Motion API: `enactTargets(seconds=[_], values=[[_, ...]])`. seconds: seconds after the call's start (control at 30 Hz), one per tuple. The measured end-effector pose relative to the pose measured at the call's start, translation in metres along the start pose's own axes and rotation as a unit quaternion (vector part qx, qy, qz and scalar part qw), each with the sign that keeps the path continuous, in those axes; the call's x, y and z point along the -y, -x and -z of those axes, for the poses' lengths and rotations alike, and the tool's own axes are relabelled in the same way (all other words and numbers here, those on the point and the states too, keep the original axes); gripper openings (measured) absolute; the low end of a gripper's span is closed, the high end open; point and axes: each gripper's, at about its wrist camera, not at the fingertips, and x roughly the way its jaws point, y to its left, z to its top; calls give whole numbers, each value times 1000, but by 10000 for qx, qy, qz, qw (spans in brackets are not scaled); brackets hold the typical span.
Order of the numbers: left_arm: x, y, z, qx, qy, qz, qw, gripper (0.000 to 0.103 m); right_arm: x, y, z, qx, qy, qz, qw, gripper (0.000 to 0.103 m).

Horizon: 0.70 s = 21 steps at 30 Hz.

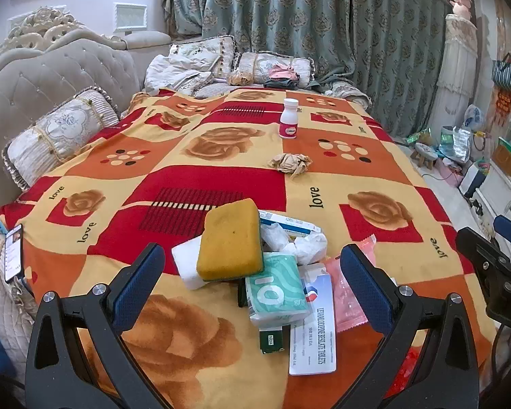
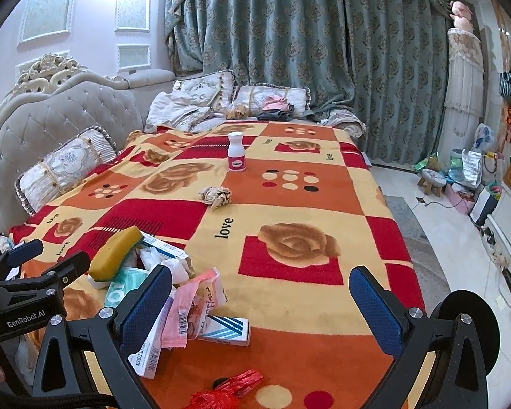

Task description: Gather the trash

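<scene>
Yellow sponge (image 1: 230,238) tops heap | both claws (image 1: 252,272) (image 2: 260,303) wide, empty | risk: bump topples heap off bed (image 1: 374,184)

Bedroom. Bed w/ tufted grey headboard (image 2: 61,116), carved cream crest on top; blanket (image 2: 289,211) in red/orange/yellow squares w/ rose motifs & "love" lettering. Frilled bolster pillow (image 1: 61,133) along headboard; more cushions (image 2: 204,92) & folded clothes (image 1: 281,76) at far end. Blue-green damask curtains (image 2: 306,51) w/ swag valance across far wall. Pale wall w/ white panel mouldings (image 2: 133,3) on left. Glossy light tile floor (image 2: 443,225) on right; small wooden stool (image 2: 432,179), bags & boxes near wall. Bright light at top.
</scene>
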Motion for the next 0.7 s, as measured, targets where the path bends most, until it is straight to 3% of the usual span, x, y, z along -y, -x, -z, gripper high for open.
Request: enactTargets(seconds=[0.7], values=[[0, -4, 5, -51, 20, -86, 9999, 102, -7, -2, 4, -100, 86, -69, 9999, 103]])
